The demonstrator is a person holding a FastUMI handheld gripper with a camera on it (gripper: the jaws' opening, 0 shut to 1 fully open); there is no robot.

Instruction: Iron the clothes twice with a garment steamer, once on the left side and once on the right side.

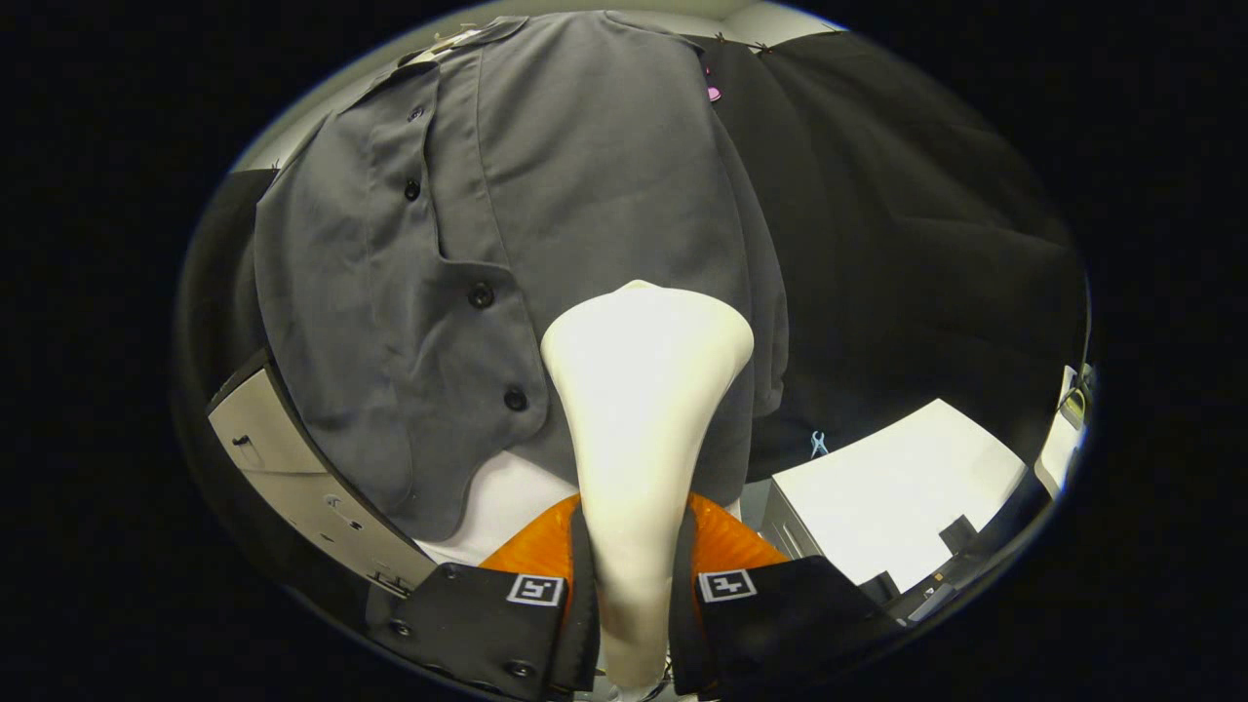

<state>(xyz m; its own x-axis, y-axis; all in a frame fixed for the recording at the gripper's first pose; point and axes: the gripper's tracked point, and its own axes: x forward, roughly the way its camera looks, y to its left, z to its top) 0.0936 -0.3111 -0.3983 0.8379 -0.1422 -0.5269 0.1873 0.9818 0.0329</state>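
Observation:
A grey button-up shirt (546, 224) hangs upright in front of the booth's black wall, its button placket running down to the left of the steamer. A white garment steamer (639, 409) stands up between my fingers, its wide head pointing at the lower part of the shirt, just right of the placket. Whether the head touches the cloth I cannot tell. My gripper (632, 595) is shut on the steamer's narrow handle, both fingers pressing on its sides.
A white table top (897, 497) lies beyond the fingers to the right, with a small dark object on it. A pale panel (292, 478) with fittings stands lower left of the shirt. A small blue clip (817, 444) hangs at the black cloth's lower edge.

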